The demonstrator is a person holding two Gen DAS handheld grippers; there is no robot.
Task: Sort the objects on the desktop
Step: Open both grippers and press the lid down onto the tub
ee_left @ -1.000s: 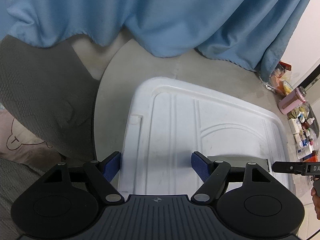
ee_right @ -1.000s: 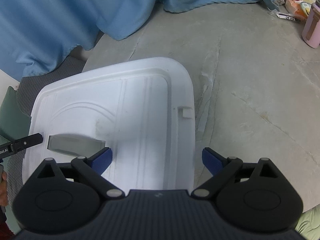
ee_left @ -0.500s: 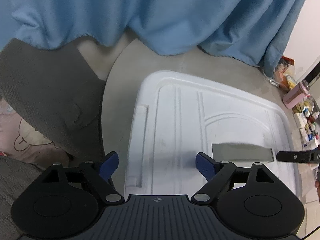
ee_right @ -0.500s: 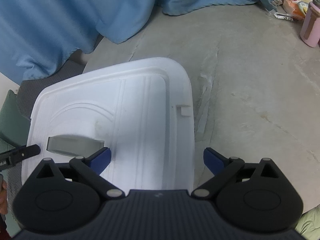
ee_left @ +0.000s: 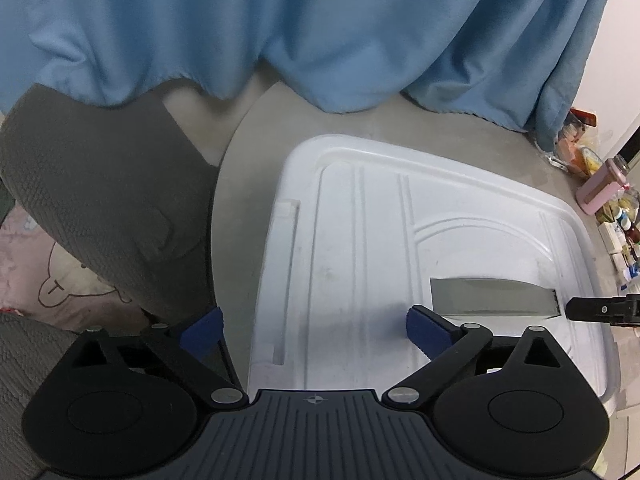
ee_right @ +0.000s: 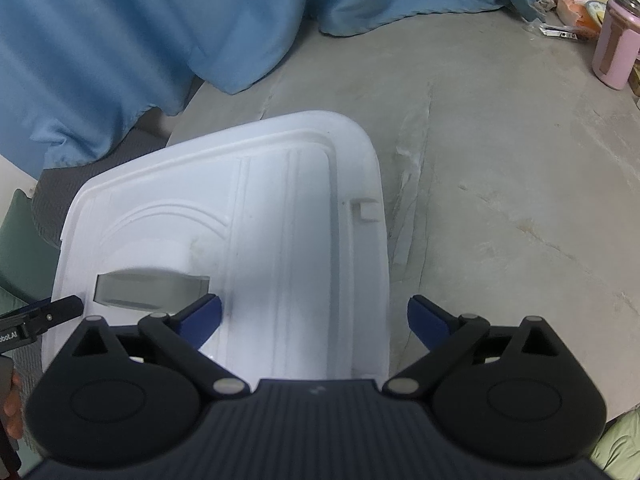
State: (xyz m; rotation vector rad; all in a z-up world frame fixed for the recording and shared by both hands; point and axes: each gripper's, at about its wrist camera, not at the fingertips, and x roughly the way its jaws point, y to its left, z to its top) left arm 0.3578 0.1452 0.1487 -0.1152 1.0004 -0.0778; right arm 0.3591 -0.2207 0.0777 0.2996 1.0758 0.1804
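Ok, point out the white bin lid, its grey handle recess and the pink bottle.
white bin lid (ee_left: 360, 240), left wrist view, on the flat ribbed top.
grey handle recess (ee_right: 152, 289), right wrist view, on its grey middle.
pink bottle (ee_right: 614, 54), right wrist view, on the pink body below the cap.

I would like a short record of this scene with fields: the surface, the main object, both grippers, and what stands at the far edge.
surface: grey stone-look table
main object: white plastic storage box lid, closed, with a grey handle recess
left gripper: open, empty, over the left edge of the lid
right gripper: open, empty, over the right edge of the lid
far edge: pink tumbler beside small packages
backdrop: blue cloth
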